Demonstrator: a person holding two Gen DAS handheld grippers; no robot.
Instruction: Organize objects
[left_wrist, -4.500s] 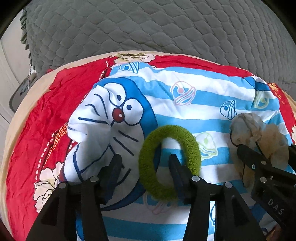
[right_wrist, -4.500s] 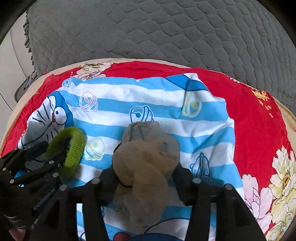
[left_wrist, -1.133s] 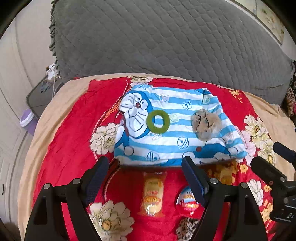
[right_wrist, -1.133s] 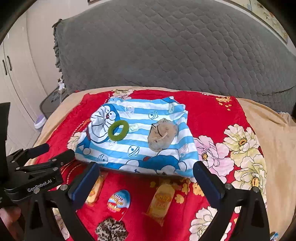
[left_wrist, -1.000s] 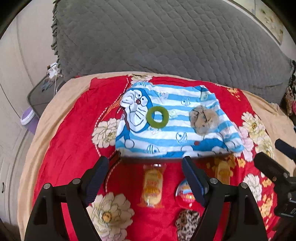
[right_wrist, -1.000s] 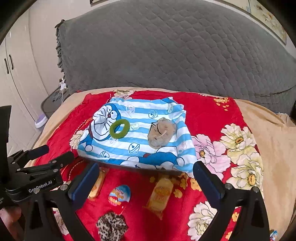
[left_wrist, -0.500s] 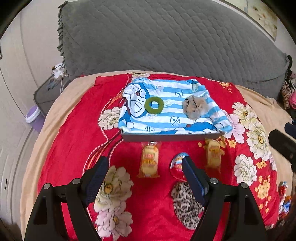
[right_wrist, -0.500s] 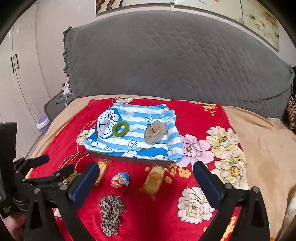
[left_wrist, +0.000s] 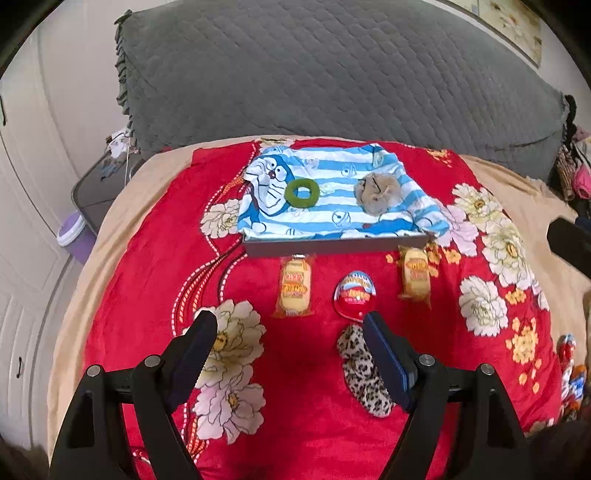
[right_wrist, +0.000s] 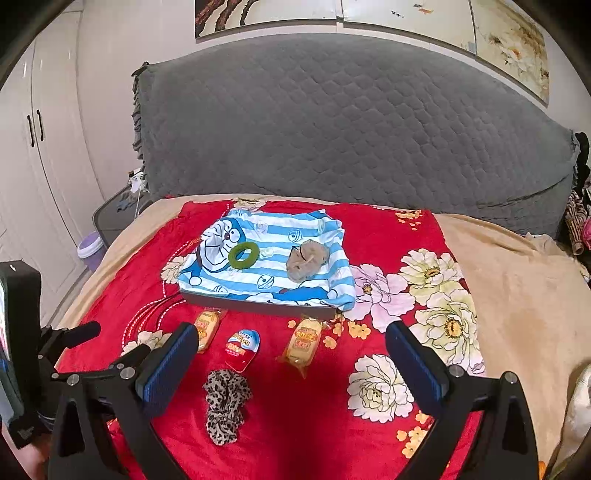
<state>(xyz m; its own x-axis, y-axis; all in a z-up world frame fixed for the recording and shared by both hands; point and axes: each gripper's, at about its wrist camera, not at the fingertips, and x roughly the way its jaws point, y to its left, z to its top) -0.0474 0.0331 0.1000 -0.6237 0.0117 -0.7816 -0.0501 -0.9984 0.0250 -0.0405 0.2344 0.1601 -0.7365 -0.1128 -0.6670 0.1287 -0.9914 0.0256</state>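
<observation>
Red blanket (right_wrist: 325, 413) bare between snacks, grippers.

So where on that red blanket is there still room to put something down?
Free: the flowered stretch right of the right snack pack, and the red area left of the left snack pack. Crowded: the row below the striped cloth, where the egg-shaped packet and leopard scrunchie sit close together.

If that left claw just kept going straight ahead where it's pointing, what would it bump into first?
Probably the bare red floral blanket between the open left gripper's fingers; the leopard-print scrunchie lies just right of that line.
</observation>
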